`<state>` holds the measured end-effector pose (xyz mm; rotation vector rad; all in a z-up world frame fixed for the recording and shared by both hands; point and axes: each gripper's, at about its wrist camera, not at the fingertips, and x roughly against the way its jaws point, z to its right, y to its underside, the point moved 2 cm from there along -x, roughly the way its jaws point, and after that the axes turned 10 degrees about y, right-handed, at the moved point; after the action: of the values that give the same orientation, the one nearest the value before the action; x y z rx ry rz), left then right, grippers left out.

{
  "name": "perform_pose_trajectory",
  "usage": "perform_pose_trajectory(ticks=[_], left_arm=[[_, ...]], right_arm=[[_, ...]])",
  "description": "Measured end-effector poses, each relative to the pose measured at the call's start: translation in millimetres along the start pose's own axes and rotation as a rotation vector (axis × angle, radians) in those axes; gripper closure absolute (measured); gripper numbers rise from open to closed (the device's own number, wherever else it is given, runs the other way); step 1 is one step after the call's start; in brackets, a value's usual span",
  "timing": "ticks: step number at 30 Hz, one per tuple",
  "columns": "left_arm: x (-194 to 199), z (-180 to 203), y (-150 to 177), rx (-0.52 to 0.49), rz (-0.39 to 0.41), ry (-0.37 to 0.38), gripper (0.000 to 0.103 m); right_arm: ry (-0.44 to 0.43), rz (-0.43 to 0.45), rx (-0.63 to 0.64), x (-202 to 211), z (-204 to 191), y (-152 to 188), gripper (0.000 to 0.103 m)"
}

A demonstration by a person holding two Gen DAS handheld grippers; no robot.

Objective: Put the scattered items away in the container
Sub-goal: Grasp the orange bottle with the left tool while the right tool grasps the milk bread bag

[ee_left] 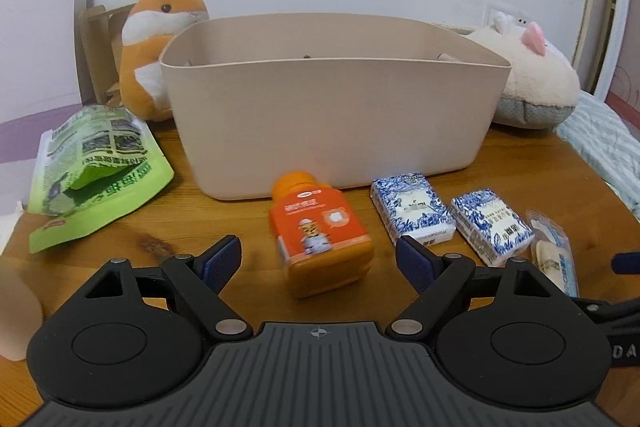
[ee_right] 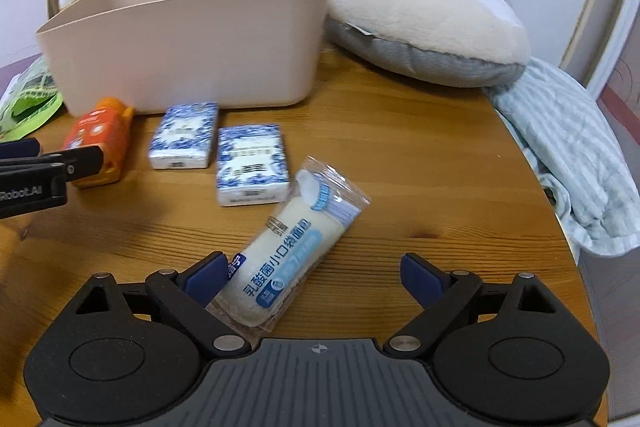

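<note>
A beige plastic container (ee_left: 332,107) stands at the back of the wooden table; it also shows in the right wrist view (ee_right: 192,39). An orange bottle (ee_left: 324,235) lies on its side between the fingers of my open left gripper (ee_left: 320,259). Two blue-and-white tissue packs (ee_left: 412,211) (ee_left: 492,225) lie to its right. A wrapped bread roll (ee_right: 288,247) lies between the fingers of my open right gripper (ee_right: 316,275), close to the left finger. A green pouch (ee_left: 92,171) lies at the left. The left gripper shows at the left edge of the right wrist view (ee_right: 52,167).
An orange hamster plush (ee_left: 160,43) sits behind the container at the left. A cream plush (ee_right: 428,23) lies at the back right. A striped cloth (ee_right: 568,155) hangs over the table's right edge. The wall is close behind.
</note>
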<state>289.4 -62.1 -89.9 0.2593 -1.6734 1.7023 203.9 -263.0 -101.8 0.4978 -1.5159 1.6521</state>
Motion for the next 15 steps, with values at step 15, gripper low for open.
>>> perform_pose_trajectory(ticks=[15], left_arm=[[-37,-13,-3,0.087,-0.038,-0.082,0.018]], right_arm=[[-0.056,-0.042,-0.068,-24,-11,-9,0.018]])
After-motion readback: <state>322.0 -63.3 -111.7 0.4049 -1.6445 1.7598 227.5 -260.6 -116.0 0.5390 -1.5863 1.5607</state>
